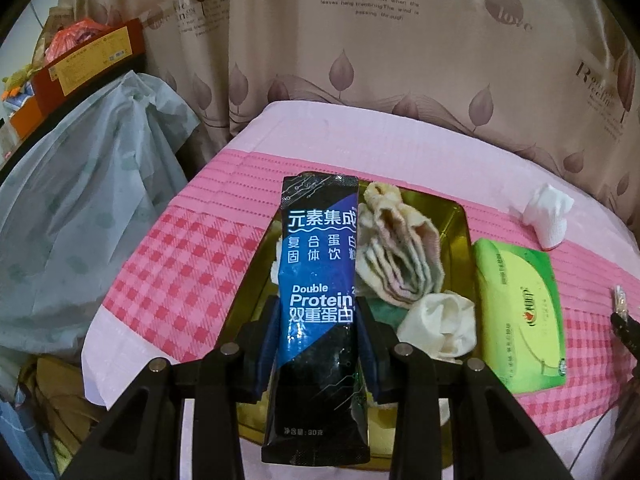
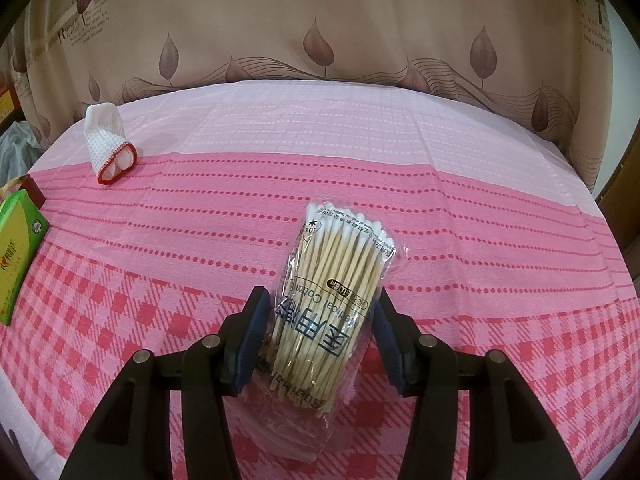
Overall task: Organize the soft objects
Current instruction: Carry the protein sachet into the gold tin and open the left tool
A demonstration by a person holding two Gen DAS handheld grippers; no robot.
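Note:
My left gripper (image 1: pixel 318 314) is shut on a black-and-blue protein drink sachet (image 1: pixel 318 280) and holds it upright over a gold tray (image 1: pixel 456 236). In the tray lie a folded striped cloth (image 1: pixel 400 252), a crumpled white cloth (image 1: pixel 440 326) and a green cloth (image 1: pixel 384 310). My right gripper (image 2: pixel 320 312) is closed around a clear bag of cotton swabs (image 2: pixel 332 292) just above the pink checked tablecloth (image 2: pixel 480 280); its left pad touches the bag, and a small gap shows at the right pad.
A green tissue pack (image 1: pixel 520 316) lies right of the tray; it also shows in the right wrist view (image 2: pixel 16 252). A white sock with a red cuff (image 2: pixel 110 144) lies farther back. A leaf-print curtain (image 2: pixel 320 32) hangs behind. A plastic-covered pile (image 1: pixel 80 208) stands to the left.

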